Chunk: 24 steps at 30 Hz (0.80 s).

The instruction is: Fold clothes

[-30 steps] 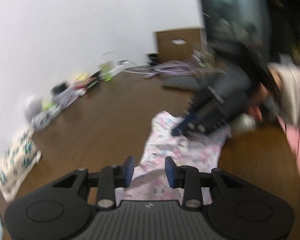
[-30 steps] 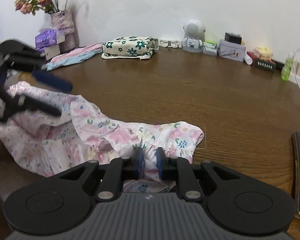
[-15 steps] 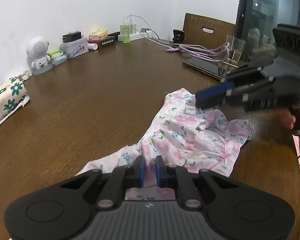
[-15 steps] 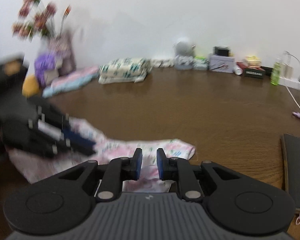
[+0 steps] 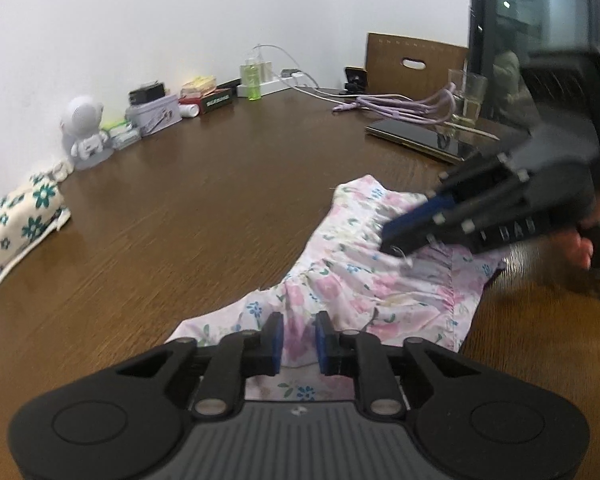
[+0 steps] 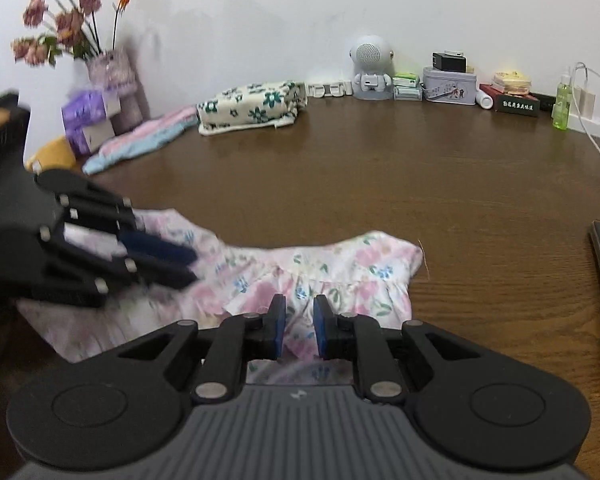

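A pink floral garment (image 5: 360,288) (image 6: 340,268) lies crumpled and spread out on the brown wooden table (image 5: 204,208) (image 6: 380,184). My left gripper (image 5: 299,340) sits low at the garment's near edge, its blue pads nearly together with a fold of fabric between them. In the right wrist view the left gripper (image 6: 192,266) reaches in from the left over the cloth. My right gripper (image 6: 300,332) is likewise nearly shut on the hem close to the garment's right corner. Seen from the left wrist, the right gripper (image 5: 388,240) touches the cloth, a hand behind it.
A folded green-flowered cloth (image 6: 252,108) (image 5: 16,216) and a pink-blue folded cloth (image 6: 140,144) lie by the wall. An astronaut speaker (image 6: 370,68), tins, a green bottle (image 6: 562,104) and a flower vase (image 6: 112,80) line the back. A dark tablet (image 5: 416,136), glass (image 5: 470,96) and purple cables (image 5: 400,104) sit right.
The left gripper was open a second ago, then closed onto the garment's edge; its gap is now slightly wider. The right gripper stayed closed on the hem while both views steadied.
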{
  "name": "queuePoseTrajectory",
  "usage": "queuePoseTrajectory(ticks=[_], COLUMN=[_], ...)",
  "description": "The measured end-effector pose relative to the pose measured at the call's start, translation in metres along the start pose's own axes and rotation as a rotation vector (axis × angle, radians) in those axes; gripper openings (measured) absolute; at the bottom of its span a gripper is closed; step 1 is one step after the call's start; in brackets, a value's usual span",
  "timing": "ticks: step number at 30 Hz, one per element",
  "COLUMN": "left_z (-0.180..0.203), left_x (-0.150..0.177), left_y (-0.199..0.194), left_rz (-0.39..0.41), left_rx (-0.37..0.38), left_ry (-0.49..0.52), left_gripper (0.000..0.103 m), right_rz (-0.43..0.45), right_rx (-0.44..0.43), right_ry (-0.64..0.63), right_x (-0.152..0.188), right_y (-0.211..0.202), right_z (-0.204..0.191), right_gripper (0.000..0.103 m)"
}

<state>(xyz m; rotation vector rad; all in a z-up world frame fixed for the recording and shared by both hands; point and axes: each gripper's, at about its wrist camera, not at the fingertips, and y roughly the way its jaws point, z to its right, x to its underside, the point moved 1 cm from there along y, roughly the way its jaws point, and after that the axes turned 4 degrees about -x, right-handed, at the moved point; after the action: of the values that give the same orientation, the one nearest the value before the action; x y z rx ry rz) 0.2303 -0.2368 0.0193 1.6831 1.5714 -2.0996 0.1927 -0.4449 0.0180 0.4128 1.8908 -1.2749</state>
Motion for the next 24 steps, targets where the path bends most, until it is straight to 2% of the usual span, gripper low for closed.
queuePoseTrajectory(ticks=[4,6,9,11,15,21,24], left_z=[-0.013,-0.021,-0.029,-0.032,-0.032,-0.027,-0.023], left_x=[-0.004,-0.005,-0.006,-0.002,0.007,0.014,0.014], left_y=[-0.014,-0.022,-0.021,-0.015,-0.005,-0.004,-0.004], left_rz=[0.052,0.084,0.063,0.031,-0.001,0.009,0.012], left_rx=[0.038,0.028,-0.011,-0.003,0.008,-0.001,-0.011], left_ry=[-0.097,-0.144,-0.166,-0.183,-0.189,-0.169,-0.153], left_gripper=[0.016,0.016,0.015,0.015,0.013,0.013,0.013], right_rz=[0.009,0.011,0.015,0.018,0.022,0.146,0.148], right_rx=[0.016,0.018,0.019,0.023,0.019,-0.041,-0.049], right_ry=[-0.043,-0.051,-0.056,-0.062,-0.058,0.050,0.038], right_x=[0.005,0.006,0.006,0.006,0.006,-0.001,-0.005], right_y=[0.000,0.000,0.000,0.000,-0.003,-0.027,-0.024], right_z=[-0.006,-0.006,-0.006,-0.006,-0.006,-0.003,-0.009], right_gripper=[0.015,0.015,0.015,0.015,0.015,0.015,0.015])
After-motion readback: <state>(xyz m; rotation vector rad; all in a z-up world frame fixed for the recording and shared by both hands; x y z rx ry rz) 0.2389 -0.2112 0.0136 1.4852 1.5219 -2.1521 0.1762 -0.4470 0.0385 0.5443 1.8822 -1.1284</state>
